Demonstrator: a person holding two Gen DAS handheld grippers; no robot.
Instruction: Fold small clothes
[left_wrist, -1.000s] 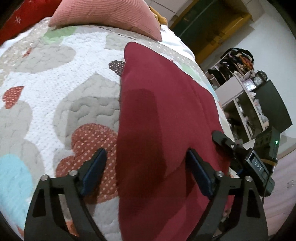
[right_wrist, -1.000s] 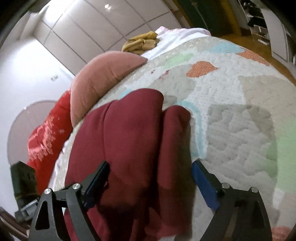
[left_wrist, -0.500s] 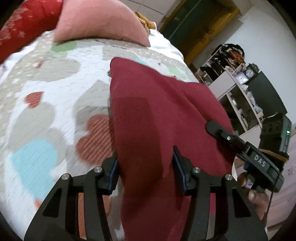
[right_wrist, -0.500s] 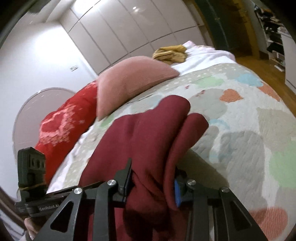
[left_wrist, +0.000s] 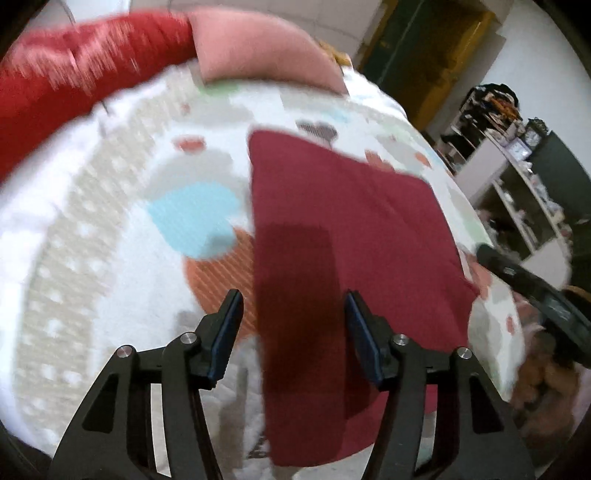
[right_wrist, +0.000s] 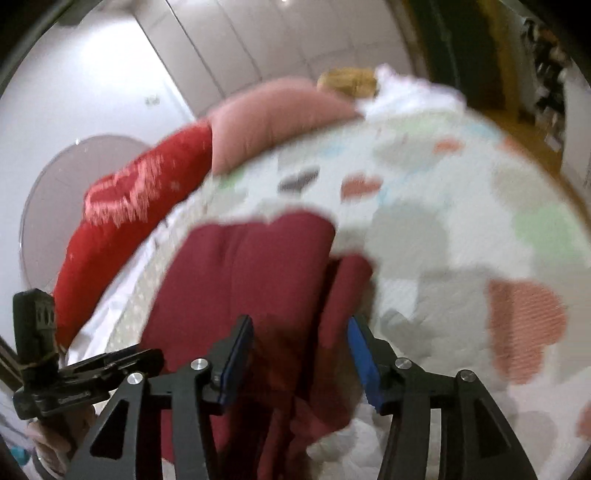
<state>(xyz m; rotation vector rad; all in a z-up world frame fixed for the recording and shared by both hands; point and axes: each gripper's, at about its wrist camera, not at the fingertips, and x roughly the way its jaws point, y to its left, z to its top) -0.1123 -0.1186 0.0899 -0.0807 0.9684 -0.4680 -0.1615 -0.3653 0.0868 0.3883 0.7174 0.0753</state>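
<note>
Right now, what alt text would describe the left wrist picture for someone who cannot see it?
A dark red garment lies on a patchwork quilt; the left hand-held gripper, its jaws just reopening, is open above it. A pink pillow and red cushion lie beyond, blurred.

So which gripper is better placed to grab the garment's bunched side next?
Probably the right gripper: the red garment bunches between its jaws, which have just been opening. The left gripper, jaws also just opening, straddles only flat cloth.
</note>
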